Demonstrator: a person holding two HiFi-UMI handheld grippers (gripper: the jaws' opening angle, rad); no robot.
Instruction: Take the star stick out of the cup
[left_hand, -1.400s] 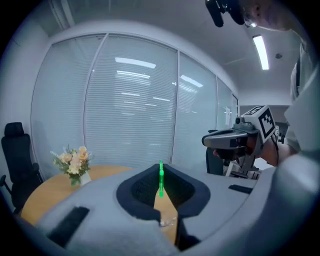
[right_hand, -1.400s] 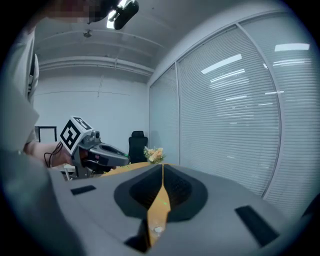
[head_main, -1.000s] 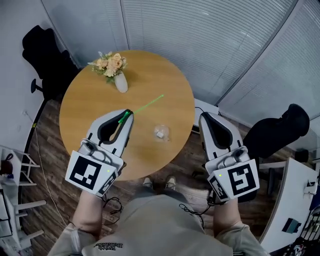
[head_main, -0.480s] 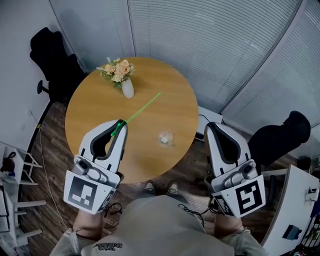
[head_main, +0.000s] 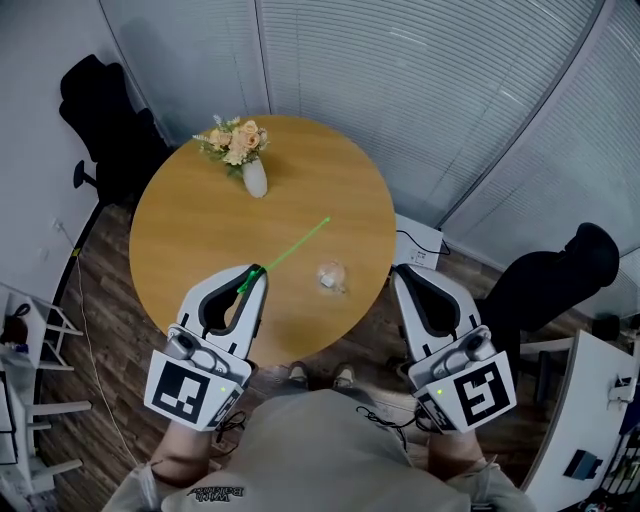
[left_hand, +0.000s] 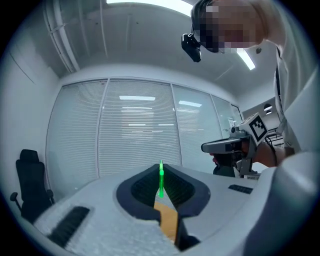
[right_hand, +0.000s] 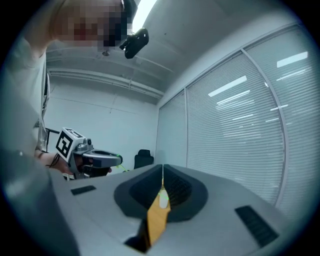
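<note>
The left gripper (head_main: 256, 271) clamps the star stick (head_main: 295, 246), which the head view shows clear of the cup (head_main: 331, 276); right gripper (head_main: 399, 272) closed.

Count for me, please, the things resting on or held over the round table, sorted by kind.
Vase of flowers: 1
Clear cup: 1
Green stick: 1
Total: 3

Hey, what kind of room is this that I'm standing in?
Most likely a small office meeting room. A round wooden table stands in the middle, slatted blinds run along the walls behind it, and a black office chair sits off to the side.
</note>
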